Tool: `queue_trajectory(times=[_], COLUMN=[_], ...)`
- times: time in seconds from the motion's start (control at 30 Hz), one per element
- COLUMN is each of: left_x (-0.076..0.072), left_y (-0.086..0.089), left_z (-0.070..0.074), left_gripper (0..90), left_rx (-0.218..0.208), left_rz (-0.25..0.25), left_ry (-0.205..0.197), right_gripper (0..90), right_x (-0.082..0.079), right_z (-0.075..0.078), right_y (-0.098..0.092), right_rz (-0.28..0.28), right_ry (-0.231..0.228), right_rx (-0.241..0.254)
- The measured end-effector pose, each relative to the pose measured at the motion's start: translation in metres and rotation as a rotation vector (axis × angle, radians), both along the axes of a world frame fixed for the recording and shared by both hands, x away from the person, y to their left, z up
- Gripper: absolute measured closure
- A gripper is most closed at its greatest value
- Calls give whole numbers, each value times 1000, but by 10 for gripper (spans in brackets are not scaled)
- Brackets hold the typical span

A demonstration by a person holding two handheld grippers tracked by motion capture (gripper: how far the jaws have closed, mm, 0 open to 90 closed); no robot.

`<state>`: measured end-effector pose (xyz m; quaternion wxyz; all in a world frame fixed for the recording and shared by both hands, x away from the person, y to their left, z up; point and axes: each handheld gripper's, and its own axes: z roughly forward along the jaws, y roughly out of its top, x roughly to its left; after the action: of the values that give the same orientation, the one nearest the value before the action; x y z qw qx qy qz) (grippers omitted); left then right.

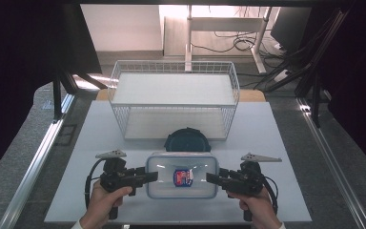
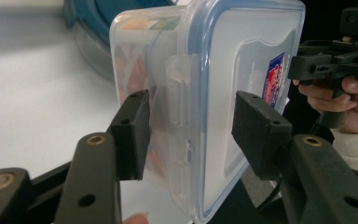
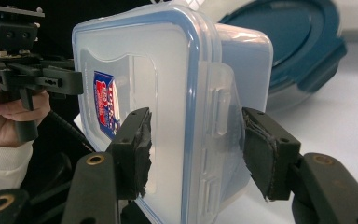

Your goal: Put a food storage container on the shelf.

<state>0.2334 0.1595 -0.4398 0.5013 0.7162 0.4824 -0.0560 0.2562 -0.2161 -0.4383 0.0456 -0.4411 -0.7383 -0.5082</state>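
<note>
Here both grippers clamped the clear lidded food container [image 1: 182, 174] by its short ends, left gripper [image 1: 152, 176] and right gripper [image 1: 211, 178], held just in front of the wire basket [image 1: 174, 98]; smooth plastic looked rigid, light, slippery, so gripping at the side latches suited it

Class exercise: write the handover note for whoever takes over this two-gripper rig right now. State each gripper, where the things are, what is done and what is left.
Left gripper: fingers clamped on the left end of the clear lidded container, over its latch.
Right gripper: clamped on the right end in the same way.
Container: lid on, held level between both grippers above the white table, near the front edge.
Round dark-blue lidded container: on the table just behind it.
Wire basket: at the back.
Done: two-handed grasp.
Left: probably carrying the container to its destination, perhaps the basket; keep both ends level.
</note>
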Motion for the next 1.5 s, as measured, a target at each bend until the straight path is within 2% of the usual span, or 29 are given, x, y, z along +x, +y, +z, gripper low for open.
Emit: queue_trajectory(times=[0.17, 0.37, 0.67, 1.27, 1.5], left_x=[10, 17, 29, 49, 60], left_y=[-1, 1, 5, 12, 15], left_z=[8, 16, 37, 58, 71], left_gripper=[480, 486, 489, 491, 492], left_rx=[-5, -14, -19, -24, -26], left_rz=[-5, -1, -7, -13, -11], left_ry=[-14, -32, -66, -108, -129], right_gripper=[443, 443, 443, 444, 444], right_x=[9, 19, 29, 48, 61], right_z=[11, 20, 39, 64, 76], right_y=[-2, -2, 1, 8, 11], right_rz=[-1, 2, 1, 6, 14], right_ry=[-26, -35, -69, -119, -142], right_rx=[-1, 3, 4, -5, -2])
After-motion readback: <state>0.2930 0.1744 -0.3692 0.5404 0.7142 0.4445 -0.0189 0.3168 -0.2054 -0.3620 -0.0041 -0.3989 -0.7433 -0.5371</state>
